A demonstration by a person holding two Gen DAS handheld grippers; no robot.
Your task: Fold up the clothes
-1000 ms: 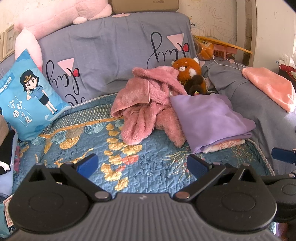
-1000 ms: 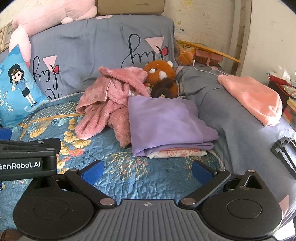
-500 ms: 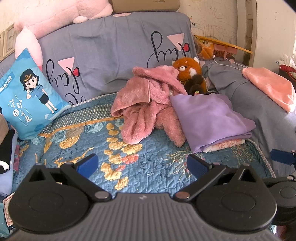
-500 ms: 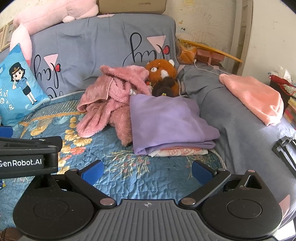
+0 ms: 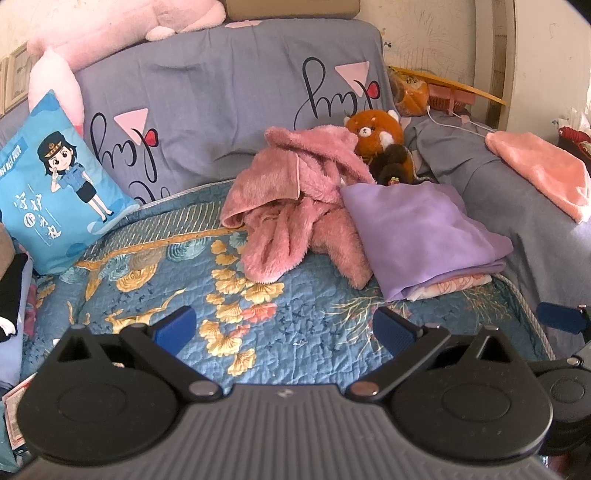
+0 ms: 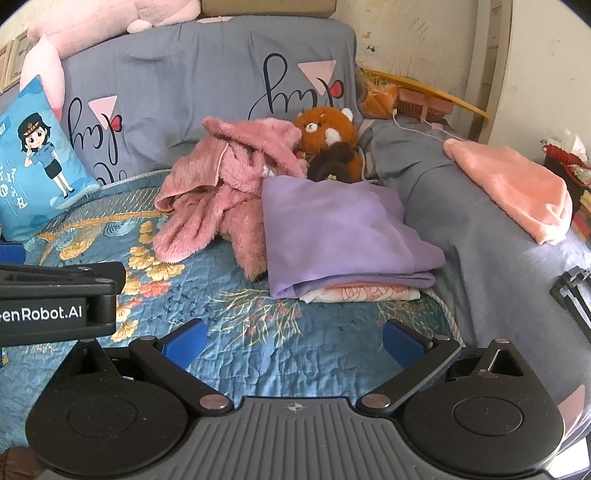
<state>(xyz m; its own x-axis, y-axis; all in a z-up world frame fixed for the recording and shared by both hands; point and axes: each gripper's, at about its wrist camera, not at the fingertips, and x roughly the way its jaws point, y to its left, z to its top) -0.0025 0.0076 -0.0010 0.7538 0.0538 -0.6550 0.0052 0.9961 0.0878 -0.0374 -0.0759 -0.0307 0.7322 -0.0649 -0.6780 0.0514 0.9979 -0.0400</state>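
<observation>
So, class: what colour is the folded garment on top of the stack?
Lilac purple, the folded garment; the right wrist view shows it best.

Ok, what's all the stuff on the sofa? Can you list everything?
fluffy garment: 1, pink, crumpled mid-sofa
folded stack: 1, purple on top, right of it
plush animal: 1, orange-brown, behind the stack
cushion: 1, blue, cartoon figure, left
big plush: 1, pale pink, on the backrest
towel: 1, peach, far right
quilt: 1, blue floral, on the seat
left gripper: fingers open
right gripper: fingers open
</observation>
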